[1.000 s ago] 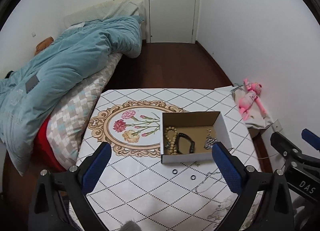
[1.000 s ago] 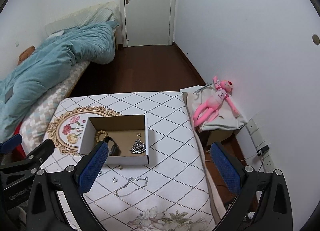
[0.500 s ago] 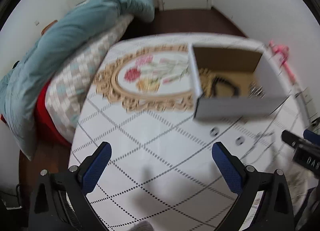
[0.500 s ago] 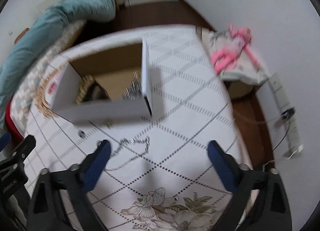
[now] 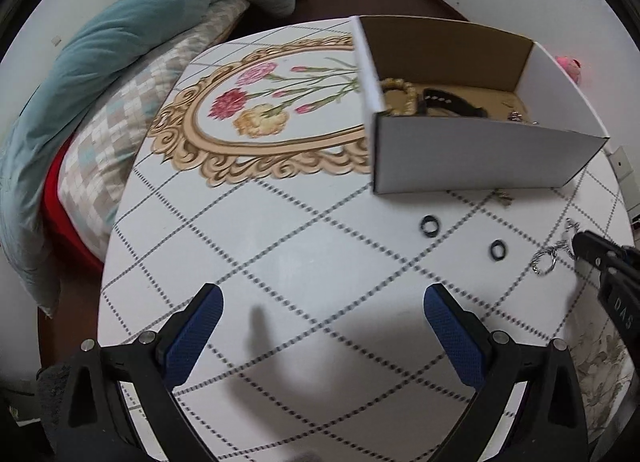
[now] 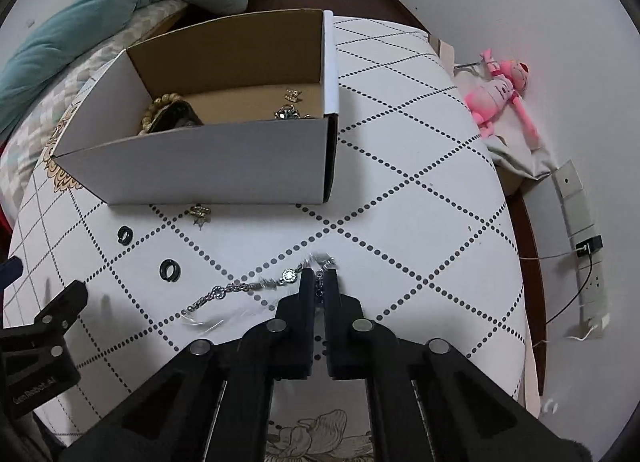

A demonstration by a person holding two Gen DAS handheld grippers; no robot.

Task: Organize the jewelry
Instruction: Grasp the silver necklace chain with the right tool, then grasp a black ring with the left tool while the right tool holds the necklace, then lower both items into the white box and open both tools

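Both claws have dropped toward the table [image 5: 320, 246]: right claw [image 6: 319, 276] clamped on the silver chain [image 6: 240, 286] (blurred), left claw [image 5: 322, 302] apart.

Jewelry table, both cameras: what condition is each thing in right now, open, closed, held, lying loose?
Cardboard box: open-topped, upright, jewelry inside.
Silver chain: on the table, one end between the right gripper's fingers.
Right gripper: shut on the chain.
Left gripper: open, holding nothing.
Two black rings: loose on the table.
Gold earring: loose, just outside the box.
Beaded bracelet: lying in the box.
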